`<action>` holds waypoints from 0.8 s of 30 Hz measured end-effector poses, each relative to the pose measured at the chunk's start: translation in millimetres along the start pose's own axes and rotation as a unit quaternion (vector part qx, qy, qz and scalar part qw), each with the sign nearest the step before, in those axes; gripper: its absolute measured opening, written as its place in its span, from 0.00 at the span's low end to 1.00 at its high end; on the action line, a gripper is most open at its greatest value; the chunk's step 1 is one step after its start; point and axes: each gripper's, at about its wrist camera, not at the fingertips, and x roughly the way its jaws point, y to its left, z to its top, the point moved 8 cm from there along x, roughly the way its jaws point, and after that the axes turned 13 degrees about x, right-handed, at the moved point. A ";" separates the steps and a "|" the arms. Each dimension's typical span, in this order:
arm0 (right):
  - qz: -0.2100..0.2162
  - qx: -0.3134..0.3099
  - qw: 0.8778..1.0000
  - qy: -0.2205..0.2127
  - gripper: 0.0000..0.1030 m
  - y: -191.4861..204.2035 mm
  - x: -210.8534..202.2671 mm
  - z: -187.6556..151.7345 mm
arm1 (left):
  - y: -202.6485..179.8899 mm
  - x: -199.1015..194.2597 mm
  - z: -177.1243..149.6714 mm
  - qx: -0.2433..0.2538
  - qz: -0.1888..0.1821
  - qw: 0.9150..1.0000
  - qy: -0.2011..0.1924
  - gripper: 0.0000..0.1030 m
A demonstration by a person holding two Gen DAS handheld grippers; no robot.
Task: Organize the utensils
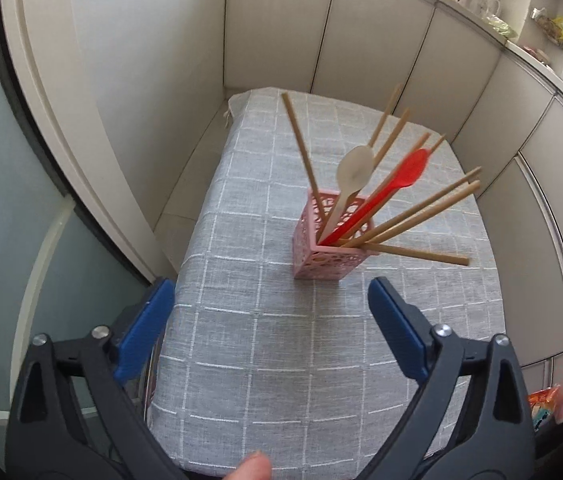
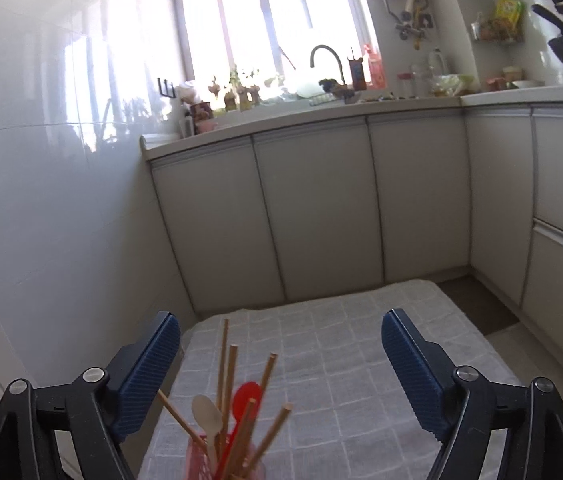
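A pink lattice utensil holder [image 1: 331,236] stands on a grey checked cloth [image 1: 265,320]. It holds several wooden chopsticks [image 1: 421,208], a white spoon [image 1: 355,168] and a red spoon [image 1: 405,172]. My left gripper [image 1: 271,320] is open and empty, held above the cloth in front of the holder. My right gripper [image 2: 281,364] is open and empty, above and just behind the holder [image 2: 221,458], whose chopsticks [image 2: 225,364], white spoon [image 2: 206,412] and red spoon [image 2: 246,398] rise at the bottom of the right wrist view.
The cloth [image 2: 361,360] covers a small table set in a kitchen corner. White cabinet doors [image 2: 313,208] stand behind it and a tiled wall [image 2: 49,200] on the left. A cluttered counter with a sink tap [image 2: 325,60] runs above the cabinets.
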 end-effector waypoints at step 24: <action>-0.117 -0.052 0.990 0.058 0.99 -91.1 -184.2 38.8 | -99.2 -171.0 -4.3 0.095 0.040 0.979 -0.177 0.99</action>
